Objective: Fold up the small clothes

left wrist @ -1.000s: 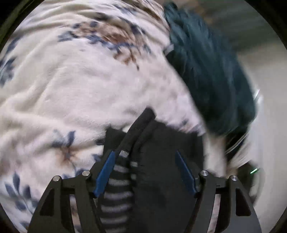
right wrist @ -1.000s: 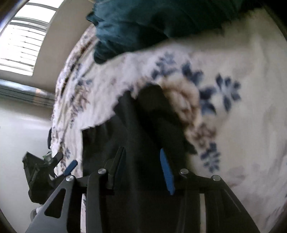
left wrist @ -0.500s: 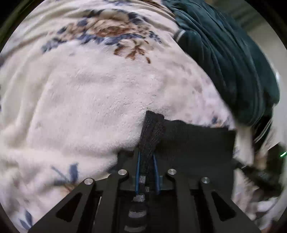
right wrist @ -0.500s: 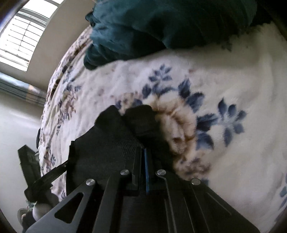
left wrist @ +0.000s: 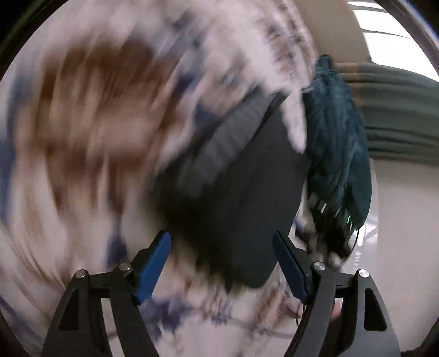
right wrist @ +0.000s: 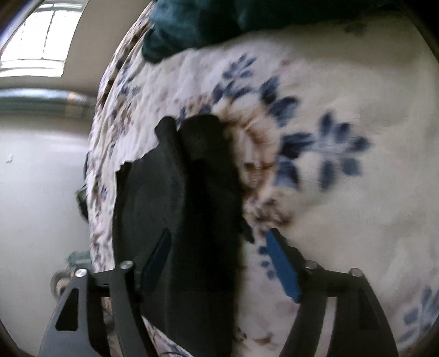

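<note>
Both claws, left [left wrist: 221, 263] and right [right wrist: 219, 261], have just been opening, holding nothing; I'd lift clear without dragging the black garment [right wrist: 186, 197] on the blanket [right wrist: 343, 96].

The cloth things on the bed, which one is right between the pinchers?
The black garment. It lies flat on the flowery blanket, between the open right gripper fingers. The teal cloth is bunched up farther off.

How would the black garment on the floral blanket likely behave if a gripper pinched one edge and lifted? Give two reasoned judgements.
Probably floppy: the black garment lies in soft folds on the blanket, so it would likely drape from a pinched edge. Probably light, and unlikely to slide freely: it looks thin, and the blanket's fuzzy pile may drag on it.
</note>
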The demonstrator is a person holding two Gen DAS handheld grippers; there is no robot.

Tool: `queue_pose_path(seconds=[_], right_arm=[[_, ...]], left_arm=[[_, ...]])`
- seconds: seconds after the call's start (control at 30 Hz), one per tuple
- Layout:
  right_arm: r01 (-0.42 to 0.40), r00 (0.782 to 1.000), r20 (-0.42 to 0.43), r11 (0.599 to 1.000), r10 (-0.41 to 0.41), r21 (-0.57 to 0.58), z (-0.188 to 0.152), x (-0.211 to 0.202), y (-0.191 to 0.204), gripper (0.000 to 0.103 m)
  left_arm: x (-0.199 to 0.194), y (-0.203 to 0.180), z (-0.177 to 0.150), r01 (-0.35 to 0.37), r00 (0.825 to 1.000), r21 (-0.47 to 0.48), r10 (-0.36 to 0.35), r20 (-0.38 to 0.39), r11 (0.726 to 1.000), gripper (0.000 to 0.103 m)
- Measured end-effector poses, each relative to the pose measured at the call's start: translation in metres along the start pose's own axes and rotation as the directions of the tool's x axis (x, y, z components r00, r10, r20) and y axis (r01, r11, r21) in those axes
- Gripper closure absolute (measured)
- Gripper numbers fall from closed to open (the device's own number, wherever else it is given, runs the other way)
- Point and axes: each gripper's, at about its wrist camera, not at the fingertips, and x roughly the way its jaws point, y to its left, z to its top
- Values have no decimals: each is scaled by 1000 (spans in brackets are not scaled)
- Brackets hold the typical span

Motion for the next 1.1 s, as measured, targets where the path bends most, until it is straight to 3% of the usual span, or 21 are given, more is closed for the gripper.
queue_pose_path(seconds=[0.07, 0.13, 0.17, 0.27, 0.3, 0.33, 0.37, 0.43, 0.5, 0.6, 0.77, 0.8, 0.9, 0.93, 1.0, 1.03, 1.07, 1.1], right_arm=[[-34, 999, -25, 999, 34, -11, 12, 15, 1, 16], [-44, 997, -60, 999, 43, -10, 28, 36, 1, 16], [-43, 997, -66, 999, 42, -14, 31, 42, 2, 16], [-35, 996, -81, 999, 32, -34, 42, 58, 11, 15], [-29, 997, -74, 999, 26, -32, 45, 62, 16, 15], [-23, 998, -59, 999, 21, -35, 46, 62, 18, 19], [13, 999, -41, 999, -15, -50, 44, 62, 22, 39], [17, 999, -34, 999, -19, -50, 39, 61, 22, 74], [-8, 1000, -10, 1000, 8, -12, 30, 54, 21, 83], [-36, 998, 51, 999, 34, 36, 3, 30, 19, 85], [-57, 993, 108, 984, 39, 167, -88, -3, 7, 93], [-59, 993, 115, 978, 36, 199, -115, -6, 6, 93], [-53, 995, 90, 964, 31, 261, -172, 0, 5, 93], [-47, 997, 77, 962, 27, 270, -183, 4, 3, 93], [-34, 996, 87, 947, 6, 319, -192, 5, -12, 88], [-78, 991, 125, 938, 37, 339, -192, 5, -19, 76], [-112, 984, 169, 929, 54, 352, -188, 2, -25, 50], [-140, 975, 209, 928, 70, 346, -182, -1, -29, 40]], left_arm=[[29, 10, -15, 35, 998, -41, -37, -41, 999, 28], [50, 5, -20, 57, 997, -11, -58, -50, 998, 28], [61, -1, -18, 28, 999, 12, -27, -37, 1000, 28], [66, -12, -11, 31, 998, 16, -32, 61, 999, 30], [65, -15, -7, 60, 992, -4, -59, 108, 998, 41], [63, -16, -4, 58, 990, -12, -56, 129, 998, 65], [60, -18, 0, 50, 988, -18, -46, 146, 999, 75], [54, -23, 0, 48, 987, 1, -48, 154, 999, 79], [43, -38, 4, 15, 990, 64, -24, 140, 998, 80], [29, -57, 20, -10, 994, 140, -6, 109, 990, 83], [3, -70, 71, -52, 997, 258, 36, 64, 965, 82], [-1, -71, 85, -69, 996, 278, 52, 67, 958, 82], [11, -62, 115, -97, 995, 314, 94, 24, 945, 59], [17, -52, 117, -99, 995, 291, 103, 1, 952, 52], [24, -26, 114, -84, 995, 214, 94, -37, 973, 49], [25, -18, 109, -69, 996, 180, 78, -46, 981, 49], [24, -12, 104, -47, 997, 154, 56, -52, 987, 47], [21, -5, 94, -34, 998, 129, 41, -49, 991, 44]])
